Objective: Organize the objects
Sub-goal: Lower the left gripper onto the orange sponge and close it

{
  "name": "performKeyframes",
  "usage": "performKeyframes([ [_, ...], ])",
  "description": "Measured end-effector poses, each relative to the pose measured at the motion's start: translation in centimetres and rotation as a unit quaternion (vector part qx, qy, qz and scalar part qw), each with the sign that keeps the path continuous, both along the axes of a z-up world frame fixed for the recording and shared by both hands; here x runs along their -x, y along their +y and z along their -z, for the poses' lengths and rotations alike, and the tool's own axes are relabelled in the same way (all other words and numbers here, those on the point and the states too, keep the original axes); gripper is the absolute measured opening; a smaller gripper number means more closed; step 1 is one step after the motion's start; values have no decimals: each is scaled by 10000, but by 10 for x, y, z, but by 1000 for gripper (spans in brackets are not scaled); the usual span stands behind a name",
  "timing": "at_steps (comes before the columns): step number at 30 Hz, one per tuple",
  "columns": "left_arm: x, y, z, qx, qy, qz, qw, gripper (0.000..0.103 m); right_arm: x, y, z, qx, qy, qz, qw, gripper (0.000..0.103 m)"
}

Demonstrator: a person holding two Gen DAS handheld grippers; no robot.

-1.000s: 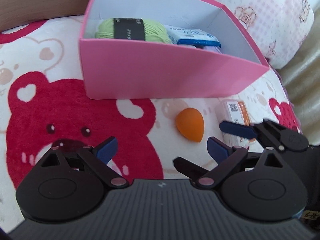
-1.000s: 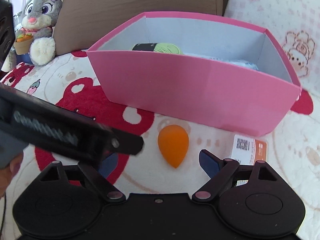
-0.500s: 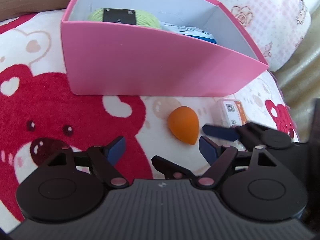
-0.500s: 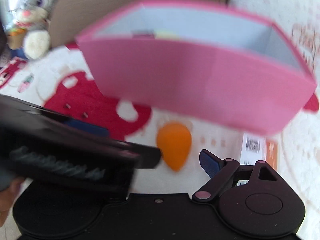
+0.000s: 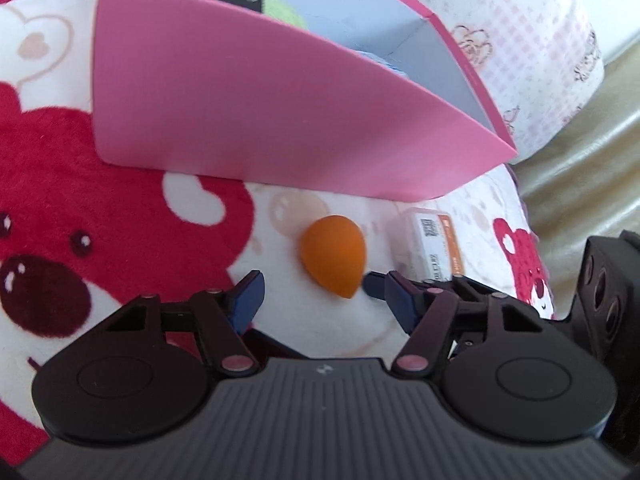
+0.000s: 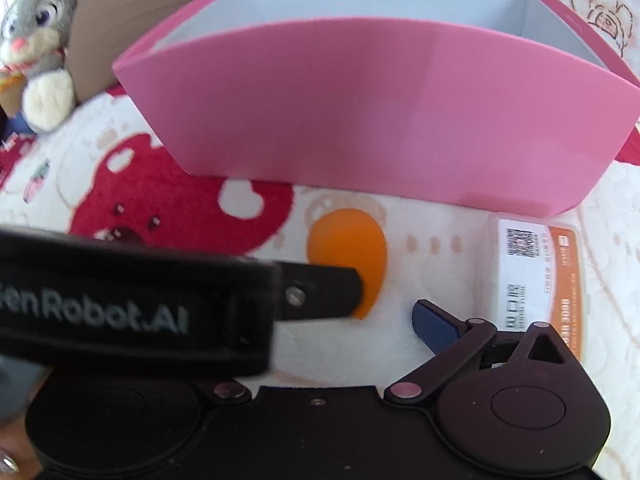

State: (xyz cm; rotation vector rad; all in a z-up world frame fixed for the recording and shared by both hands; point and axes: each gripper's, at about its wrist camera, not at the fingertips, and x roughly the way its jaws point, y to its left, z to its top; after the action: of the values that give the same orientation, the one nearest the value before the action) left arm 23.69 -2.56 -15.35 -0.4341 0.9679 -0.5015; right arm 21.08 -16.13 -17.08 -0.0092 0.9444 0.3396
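Observation:
An orange teardrop sponge (image 5: 334,256) lies on the bear-print blanket in front of the pink box (image 5: 260,112). My left gripper (image 5: 324,300) hangs just above it with its jaws closing. The sponge's narrow tip sits between the blue pads, which do not touch it. In the right wrist view the left gripper's black body (image 6: 140,308) crosses in front and hides part of the sponge (image 6: 348,244). My right gripper (image 6: 324,320) is opening wide. Its right finger (image 6: 436,324) shows and its left one is hidden. A white-and-orange packet (image 6: 536,276) lies to the right.
Green yarn (image 5: 280,12) and a blue-white pack (image 5: 372,56) lie inside the box. A grey plush rabbit (image 6: 36,48) and a brown cushion stand at the back left. A pink-checked pillow (image 5: 532,52) lies right of the box, and the blanket's edge runs along the right.
My left gripper has sunk toward the sponge and its jaws have narrowed around the tip. It now covers the right gripper's left finger. The right gripper's jaws have widened.

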Motion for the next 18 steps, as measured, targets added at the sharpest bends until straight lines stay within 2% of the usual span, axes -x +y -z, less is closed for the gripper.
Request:
performKeyframes([
  [2, 2, -1, -4, -80, -137, -22, 9999, 58, 2, 0, -4, -30, -199, -76, 9998, 93],
  [5, 4, 5, -8, -83, -286, -194, 9994, 53, 15, 1, -11, -292, -570, -143, 9978, 90],
  [7, 6, 4, -14, -377, -488, -253, 9978, 49, 18, 3, -12, -273, -723, -183, 9968, 90],
  [9, 6, 3, -16, -438, -565, -241, 9972, 48, 18, 5, -11, -207, -732, -233, 9968, 89],
  [12, 4, 4, -11, -297, -417, -225, 9984, 40, 19, 5, -9, -273, -602, -213, 9976, 77],
  [13, 4, 3, -10, -334, -402, -193, 9984, 37, 17, 5, -6, -266, -516, -208, 9981, 71],
  [16, 5, 0, -6, -399, -330, -144, 9986, 34, 20, 6, -5, -44, -415, -168, 9990, 57],
  [18, 6, 0, -7, -384, -331, -162, 9986, 34, 21, 6, -8, 0, -420, -165, 9990, 53],
])
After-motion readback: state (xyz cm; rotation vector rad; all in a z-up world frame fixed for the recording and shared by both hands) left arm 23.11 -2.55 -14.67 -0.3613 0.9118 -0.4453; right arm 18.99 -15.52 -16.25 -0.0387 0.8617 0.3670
